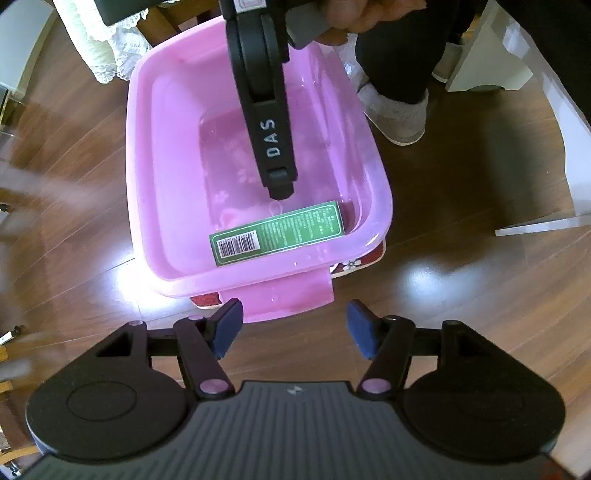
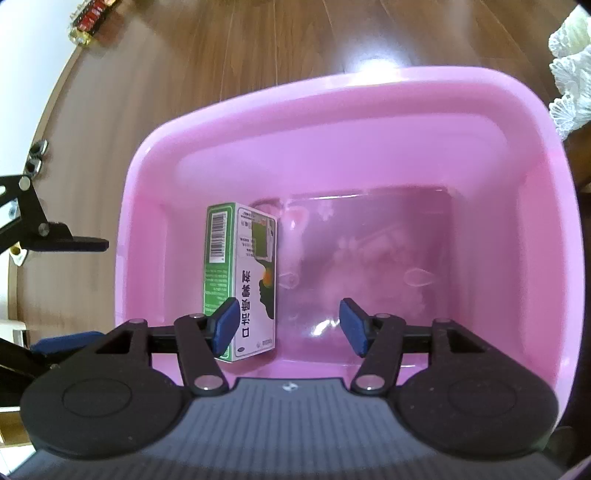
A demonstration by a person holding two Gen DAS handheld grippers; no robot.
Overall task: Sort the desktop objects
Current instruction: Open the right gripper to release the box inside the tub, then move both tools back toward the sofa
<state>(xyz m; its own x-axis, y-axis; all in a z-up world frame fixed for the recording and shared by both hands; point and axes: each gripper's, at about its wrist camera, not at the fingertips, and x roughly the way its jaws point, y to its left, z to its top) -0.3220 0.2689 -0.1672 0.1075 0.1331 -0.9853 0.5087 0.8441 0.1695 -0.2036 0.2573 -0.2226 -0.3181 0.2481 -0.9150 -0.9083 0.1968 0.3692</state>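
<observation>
left view: left gripper (image 1: 294, 328) spread wide, holding nothing, hovering over the wood floor (image 1: 461, 295) just near of the pink tub (image 1: 147, 177)
tub: on the floor, its tab handle on the near side; something red-patterned peeks out from under its near edge, can't tell what
box: green box (image 1: 277, 233) inside the tub, against the near wall, barcode to the left
right tool, left view: right gripper comes down from the far side into the tub, tip just above the box, apart from it
person: a hand on that tool at top, slippered feet far right
right view: right gripper (image 2: 292, 325) spread wide, pinching nothing, inside the tub rim
box, right view: box (image 2: 242, 280) on the tub bottom, left side; left pad (image 2: 223, 329) overlaps its near end, contact can't be told
rest of tub: bare bottom to the right, only printed flowers
step: judged drop-off; box looks released in the tub
next move: lift the right gripper clear without nudging the box, then go for another item; the red packets (image 2: 88, 20) far left on the floor look like candidates
</observation>
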